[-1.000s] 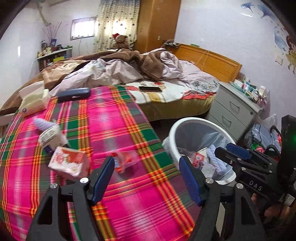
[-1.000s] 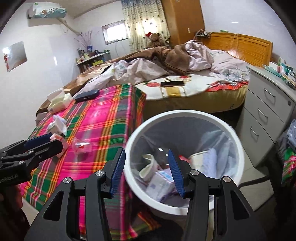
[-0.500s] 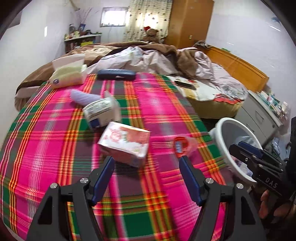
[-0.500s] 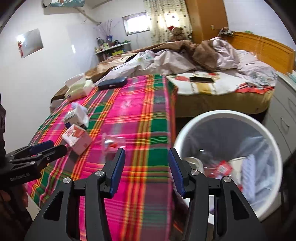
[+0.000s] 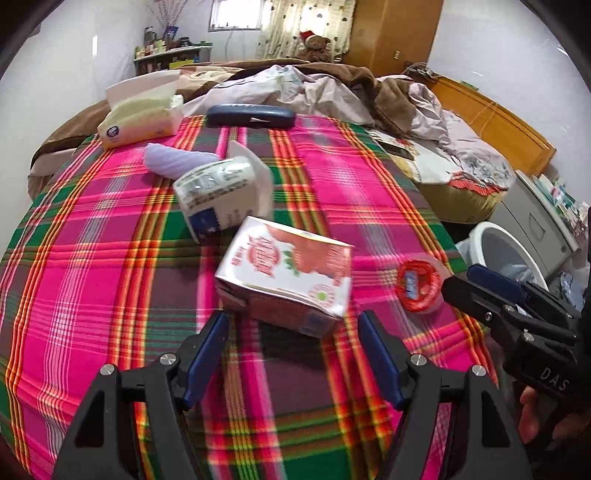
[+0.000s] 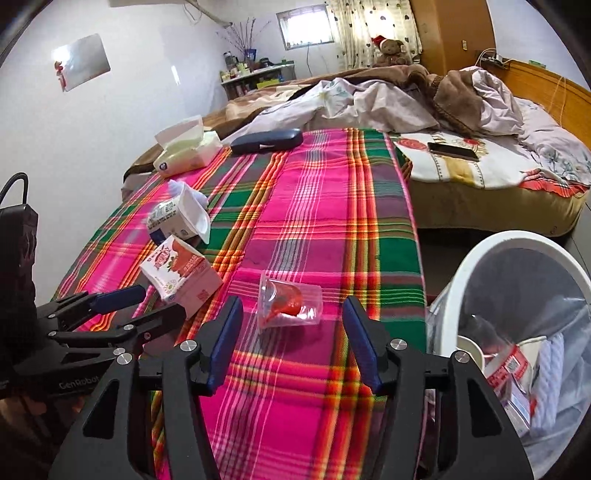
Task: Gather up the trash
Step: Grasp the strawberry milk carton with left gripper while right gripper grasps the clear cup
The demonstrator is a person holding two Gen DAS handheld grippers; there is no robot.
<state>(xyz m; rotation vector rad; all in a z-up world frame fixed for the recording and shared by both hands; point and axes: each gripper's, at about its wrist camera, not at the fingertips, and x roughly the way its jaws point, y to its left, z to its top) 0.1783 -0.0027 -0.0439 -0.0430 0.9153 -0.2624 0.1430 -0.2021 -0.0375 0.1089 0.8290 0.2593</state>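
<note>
I have swung both grippers off the white bin [image 6: 517,258] to the plaid desk [image 5: 110,295]. My left gripper [image 5: 291,343], jaws released and empty, faces the pink carton [image 5: 284,273]; my right gripper [image 6: 291,332], jaws opening around nothing, faces what looks like a clear cup [image 6: 288,304] beside that carton.

From my feed there's a plaid cloth [image 5: 110,266] in pink and green, with a tissue pack [image 5: 142,120] at its far edge and a dark blue case [image 5: 250,116] just beside that. Behind it, an unmade bed [image 6: 388,107] with a phone [image 6: 453,150] lying on it. Teddy bear [image 6: 391,48] sits by the curtains [image 6: 365,29], grey drawers [image 5: 535,218] off to the side.
</note>
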